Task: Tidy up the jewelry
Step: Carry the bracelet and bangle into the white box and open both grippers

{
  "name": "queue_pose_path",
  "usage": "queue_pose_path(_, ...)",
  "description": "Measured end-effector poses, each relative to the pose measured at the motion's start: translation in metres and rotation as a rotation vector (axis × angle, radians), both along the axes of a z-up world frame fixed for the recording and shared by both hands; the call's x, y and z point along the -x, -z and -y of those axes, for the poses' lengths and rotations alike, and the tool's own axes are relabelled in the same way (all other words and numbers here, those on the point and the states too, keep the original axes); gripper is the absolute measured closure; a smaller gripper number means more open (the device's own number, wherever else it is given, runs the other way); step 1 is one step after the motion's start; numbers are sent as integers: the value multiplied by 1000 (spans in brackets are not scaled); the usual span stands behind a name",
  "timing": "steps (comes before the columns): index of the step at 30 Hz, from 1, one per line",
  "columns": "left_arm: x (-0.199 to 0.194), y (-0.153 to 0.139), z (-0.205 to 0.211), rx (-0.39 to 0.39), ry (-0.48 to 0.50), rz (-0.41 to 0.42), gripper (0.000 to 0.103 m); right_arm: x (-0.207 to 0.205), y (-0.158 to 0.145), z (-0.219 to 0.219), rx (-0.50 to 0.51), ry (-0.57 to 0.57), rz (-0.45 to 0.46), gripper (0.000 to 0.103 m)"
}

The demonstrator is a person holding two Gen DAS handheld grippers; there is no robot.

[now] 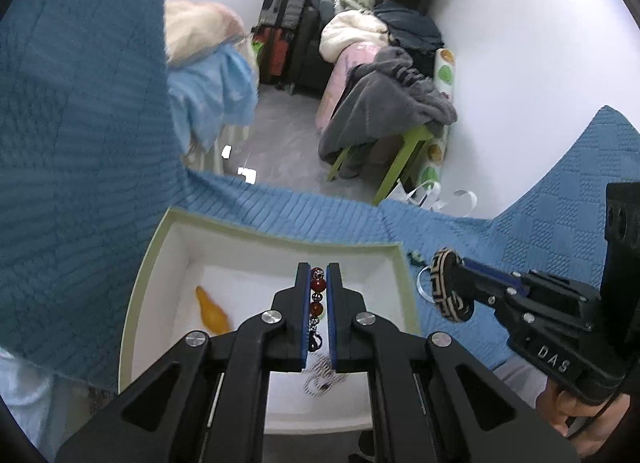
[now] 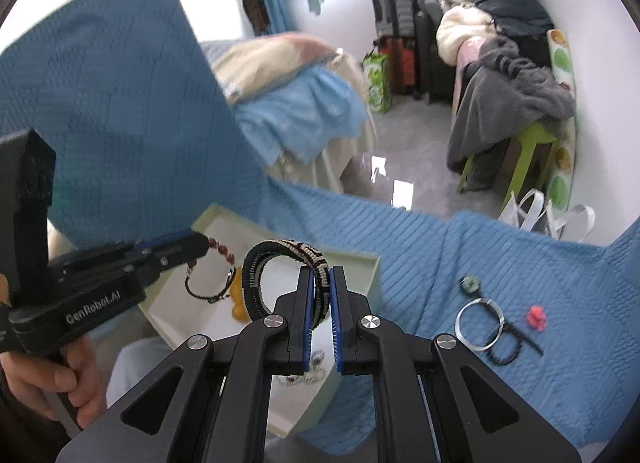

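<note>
Blue quilted bedspread (image 2: pixel 500 263) lies under a pale green box (image 1: pixel 136 295) with a white inside, and everything here is placed from that box. Above its open middle the left gripper (image 1: pixel 319 295) has its jaws drawn close onto a red beaded bracelet (image 1: pixel 318 289); the beads sit between the blue pads, and in the right wrist view the rest of the bracelet (image 2: pixel 212 275), a dark cord loop, hangs free over the box. Just off the box's right-hand wall, seen from the left wrist camera, the right gripper (image 1: pixel 456 283) grips a black-and-cream woven bangle (image 1: pixel 450 285); in its own view the jaws (image 2: pixel 320 299) are nearly together on the bangle's band (image 2: pixel 288 263), and the ring stands upright above the box's near corner. Inside the box an orange pendant-like piece (image 1: pixel 212 309) lies on the floor toward the left wall, and a silver chain (image 1: pixel 320 375) lies on the floor below the left gripper. On the bedspread well to the right of the box sit a thin silver bangle (image 2: pixel 478 323), a small black beaded loop (image 2: pixel 506 351) touching it, a green round piece (image 2: pixel 470 283) just beyond, and a small pink item (image 2: pixel 536 317). Past the box's far side, a green stool (image 1: pixel 404 151) draped in grey cloth stands on the floor.
</note>
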State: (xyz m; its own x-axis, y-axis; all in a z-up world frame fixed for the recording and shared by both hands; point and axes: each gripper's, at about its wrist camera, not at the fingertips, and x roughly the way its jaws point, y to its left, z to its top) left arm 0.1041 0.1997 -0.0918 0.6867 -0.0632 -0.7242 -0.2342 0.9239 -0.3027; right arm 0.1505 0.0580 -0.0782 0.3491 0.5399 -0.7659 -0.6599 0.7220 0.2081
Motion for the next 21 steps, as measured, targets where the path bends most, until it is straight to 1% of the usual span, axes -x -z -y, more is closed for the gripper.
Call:
queue_pose_path(3, 6, 15, -10, 15, -12, -31, 96, 10, 16, -10, 32, -21, -26, 97)
queue_pose_path(6, 13, 30, -21, 56, -23, -65, 96, 18, 32, -17, 65, -39, -47, 96)
queue_pose_path(8, 17, 38, -24, 57, -27, -88, 96, 23, 39, -20, 77, -49, -62, 96)
queue_pose_path(10, 19, 43, -27, 64, -33, -103, 96, 26, 45, -22, 82, -51, -75, 96)
queue_pose_path(12, 22, 44, -30, 94, -22, -99, 96, 28, 48, -24, 93, -50, -78, 96)
queue_pose_path(16, 25, 41, -33, 105, -19, -94, 96, 27, 49, -25, 95, -45, -90, 96)
queue_pose_path(17, 24, 40, -34, 114, -19, -98, 94, 27, 48, -24, 94, -43, -89, 94)
queue_pose_path(18, 24, 38, -36, 121, -22, -101, 89, 26, 46, -23, 89, -42, -90, 88)
queue_pose_path(19, 24, 37, -37, 122, -25, -98, 76, 26, 44, -22, 80, -42, -91, 83)
queue_pose_path(20, 25, 34, -37, 120, -29, -88, 67, 25, 41, -21, 68, -46, -92, 75)
queue_pose_path(21, 26, 30, -37, 116, -35, -75, 66, 25, 38, -19, 57, -48, -87, 73)
